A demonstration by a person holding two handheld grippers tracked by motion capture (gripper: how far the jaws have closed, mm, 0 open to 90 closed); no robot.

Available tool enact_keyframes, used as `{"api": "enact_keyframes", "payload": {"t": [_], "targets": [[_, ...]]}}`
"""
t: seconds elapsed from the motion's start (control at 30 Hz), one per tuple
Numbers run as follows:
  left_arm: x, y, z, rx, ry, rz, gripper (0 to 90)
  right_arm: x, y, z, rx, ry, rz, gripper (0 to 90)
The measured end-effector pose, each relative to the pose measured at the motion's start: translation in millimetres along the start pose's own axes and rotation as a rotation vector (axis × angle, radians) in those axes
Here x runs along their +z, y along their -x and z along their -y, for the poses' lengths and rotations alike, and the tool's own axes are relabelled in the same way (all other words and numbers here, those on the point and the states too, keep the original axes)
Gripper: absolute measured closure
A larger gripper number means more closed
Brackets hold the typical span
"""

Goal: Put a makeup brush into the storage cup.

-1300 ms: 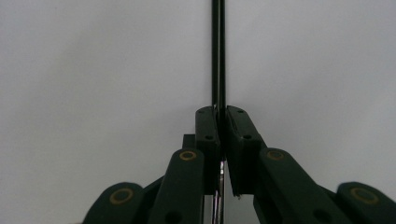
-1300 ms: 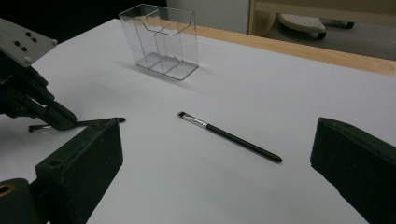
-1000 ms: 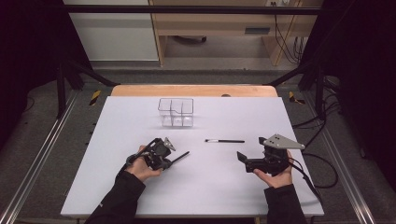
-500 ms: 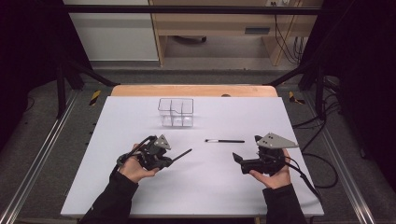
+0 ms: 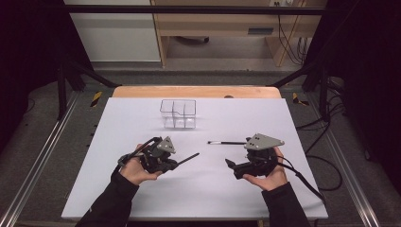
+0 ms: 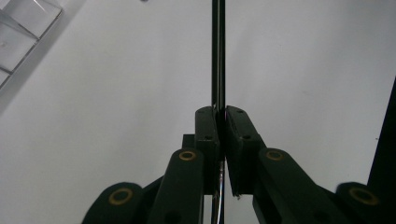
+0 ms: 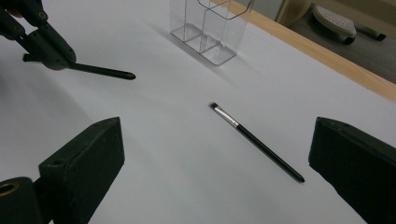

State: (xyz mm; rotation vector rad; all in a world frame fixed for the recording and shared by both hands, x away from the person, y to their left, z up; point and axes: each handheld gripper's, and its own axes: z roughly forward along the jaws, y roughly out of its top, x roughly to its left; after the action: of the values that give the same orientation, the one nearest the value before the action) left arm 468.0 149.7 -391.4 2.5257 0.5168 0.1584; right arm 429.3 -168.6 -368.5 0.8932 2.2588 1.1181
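Note:
My left gripper [image 5: 176,164] [image 6: 222,111] is shut on a thin black stick [image 5: 188,157] [image 6: 218,56], which juts out past its jaws toward the table's middle. In the right gripper view, the stick [image 7: 102,72] and the left gripper [image 7: 70,63] are at the upper left. My right gripper [image 5: 231,165] [image 7: 217,135] stands open with nothing held. A slim black brush with a silver ferrule [image 5: 227,142] [image 7: 254,140] lies flat on the white table just beyond its jaws. A clear compartment box [image 5: 178,113] [image 7: 210,28] stands upright farther back.
The white sheet [image 5: 118,142] covers the table, with a wooden edge [image 5: 198,91] at the far side. A corner of the clear box [image 6: 21,35] sits at the upper left of the left gripper view. Metal rails and cables run along both sides.
The left hand has lifted a little with the stick still clamped. The right gripper has slid left, closer to the brush's near end. The brush and box have not moved.

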Motion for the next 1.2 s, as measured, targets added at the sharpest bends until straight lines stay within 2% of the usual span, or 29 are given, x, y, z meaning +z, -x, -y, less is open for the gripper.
{"api": "enact_keyframes", "payload": {"t": [0.17, 0.33, 0.6, 1.0, 1.2], "targets": [[-3.9, 1.4, -1.5, 0.014, 0.015, -0.002, 83.3, 0.8, -7.4, -8.9, -0.053, -0.023, -0.021, 3.9], [-8.3, 4.4, -5.4, 0.032, 0.026, 0.015, 83.3, 3.9, -15.9, -16.3, -0.109, -0.059, -0.038, 3.7], [-13.1, 7.1, -11.3, 0.062, 0.023, 0.031, 83.3, 8.8, -28.7, -25.1, -0.185, -0.105, -0.079, 3.6], [-20.3, 13.3, -18.5, 0.111, 0.036, 0.079, 83.3, 11.3, -41.7, -33.2, -0.27, -0.148, -0.092, 5.1], [-19.2, 16.2, -20.0, 0.132, 0.033, 0.1, 83.3, 14.3, -51.2, -36.3, -0.333, -0.177, -0.106, 5.4]]}}
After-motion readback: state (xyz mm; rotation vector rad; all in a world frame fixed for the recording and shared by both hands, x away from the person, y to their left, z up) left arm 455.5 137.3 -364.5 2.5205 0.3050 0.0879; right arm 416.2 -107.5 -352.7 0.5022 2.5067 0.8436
